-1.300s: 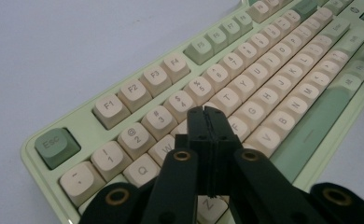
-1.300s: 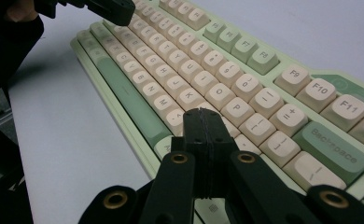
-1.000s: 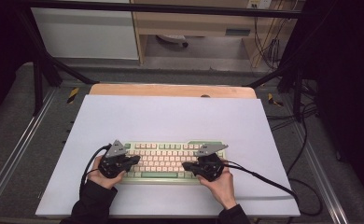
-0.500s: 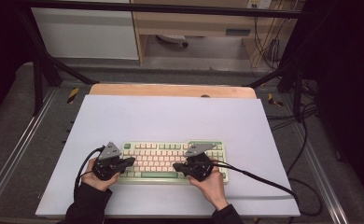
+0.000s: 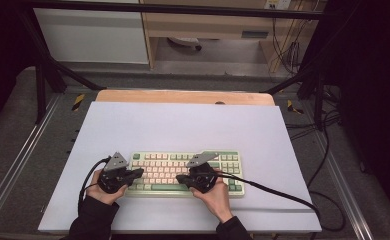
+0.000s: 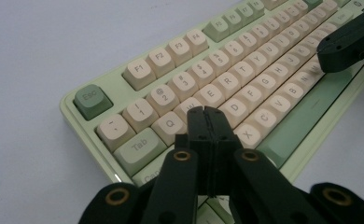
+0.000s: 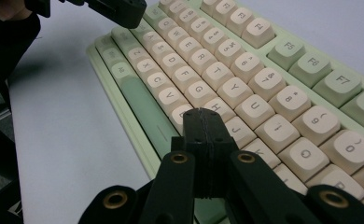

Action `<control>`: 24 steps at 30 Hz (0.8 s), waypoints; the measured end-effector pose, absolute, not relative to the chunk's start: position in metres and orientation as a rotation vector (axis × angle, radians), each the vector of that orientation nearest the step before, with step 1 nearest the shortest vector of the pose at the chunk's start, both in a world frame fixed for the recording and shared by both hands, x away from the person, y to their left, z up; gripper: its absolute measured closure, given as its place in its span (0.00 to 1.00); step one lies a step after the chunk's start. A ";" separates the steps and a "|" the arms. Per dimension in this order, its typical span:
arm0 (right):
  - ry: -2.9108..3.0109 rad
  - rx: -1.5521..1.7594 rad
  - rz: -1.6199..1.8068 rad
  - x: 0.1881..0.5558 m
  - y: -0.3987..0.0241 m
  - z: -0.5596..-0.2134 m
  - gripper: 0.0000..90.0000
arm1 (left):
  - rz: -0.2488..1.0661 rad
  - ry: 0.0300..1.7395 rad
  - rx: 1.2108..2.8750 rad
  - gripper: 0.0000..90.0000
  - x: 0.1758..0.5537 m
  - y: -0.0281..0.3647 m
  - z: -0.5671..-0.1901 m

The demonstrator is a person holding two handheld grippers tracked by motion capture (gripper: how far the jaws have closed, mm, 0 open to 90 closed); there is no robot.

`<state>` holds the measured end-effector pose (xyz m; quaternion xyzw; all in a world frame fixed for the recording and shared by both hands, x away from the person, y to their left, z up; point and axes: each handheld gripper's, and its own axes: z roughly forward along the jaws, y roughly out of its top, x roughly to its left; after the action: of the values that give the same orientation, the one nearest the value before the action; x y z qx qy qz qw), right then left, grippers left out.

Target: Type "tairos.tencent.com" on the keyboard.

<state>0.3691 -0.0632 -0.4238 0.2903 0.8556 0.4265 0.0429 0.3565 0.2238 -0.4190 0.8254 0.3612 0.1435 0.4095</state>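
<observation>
L gripper [image 5: 139, 173] is hovering over the keyboard's [image 5: 183, 172] left end, jaws pressed fully together w/ nothing between them; in the left gripper view its tip [image 6: 205, 112] is sitting above the A/S keys. Keyboard is lying flat near the front edge of the table [image 5: 183, 125], roughly centred. R gripper [image 5: 179, 178] is reaching over the mid keys, jaws likewise closed & empty, tip [image 7: 202, 113] near the H/N area.

Risks, as I judge them: the closed tip is about as wide as one keycap, so it could be pressing two keys at once if it's coming down off-centre; the two tips are pointing toward each other & could be bumping.

Keycaps: smooth cream plastic, rounded squares; green case & modifiers. Table: matte pale sheet. Jaws: matte black, blunt.
</observation>
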 end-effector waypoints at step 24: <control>2.633 0.869 1.305 0.371 -0.054 -0.433 1.00 | 0.361 0.911 2.080 1.00 0.357 0.224 -0.420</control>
<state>0.3711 -0.0543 -0.4325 0.2834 0.8586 0.4255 0.0384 0.3569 0.2239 -0.4197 0.8257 0.3614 0.1434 0.4087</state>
